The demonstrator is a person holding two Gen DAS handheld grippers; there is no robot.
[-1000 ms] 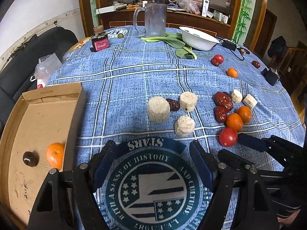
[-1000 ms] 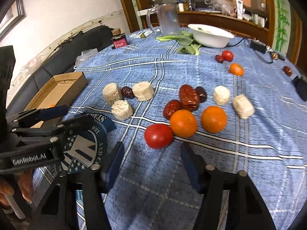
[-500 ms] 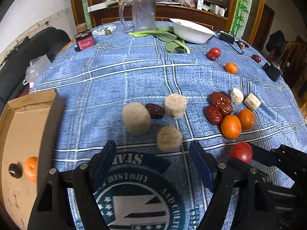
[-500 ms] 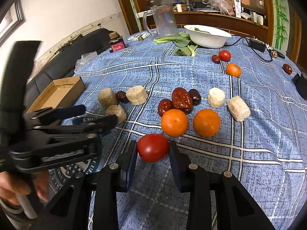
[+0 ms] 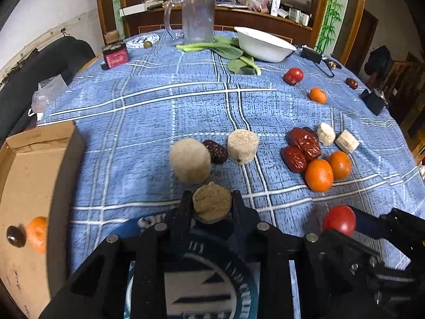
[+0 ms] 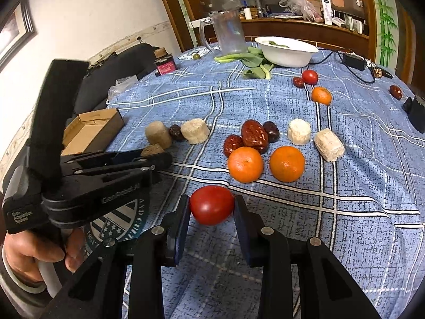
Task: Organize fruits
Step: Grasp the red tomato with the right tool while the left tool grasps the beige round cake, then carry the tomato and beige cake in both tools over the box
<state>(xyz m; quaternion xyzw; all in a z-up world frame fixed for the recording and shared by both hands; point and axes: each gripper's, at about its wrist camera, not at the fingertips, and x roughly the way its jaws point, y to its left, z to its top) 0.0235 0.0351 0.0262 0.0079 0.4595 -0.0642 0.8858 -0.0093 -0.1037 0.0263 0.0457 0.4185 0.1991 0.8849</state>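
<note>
Both tools have fruit in their jaws above the blue-clothed worktop (image 5: 186, 101): the left tool (image 5: 212, 205) is closing on a tan cork-like chunk (image 5: 212, 204), while the right tool (image 6: 212, 208) clamps a tomato (image 6: 212, 208). Both point steeply down. The likely next move is a lift toward the cardboard box (image 5: 29, 175) at left, where an orange (image 5: 37, 234) already sits.

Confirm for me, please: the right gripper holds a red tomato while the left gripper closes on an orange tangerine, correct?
Not quite. The left gripper is closing on a tan cylindrical chunk, not a tangerine, as the left wrist view shows. The right gripper does hold the red tomato.
</note>
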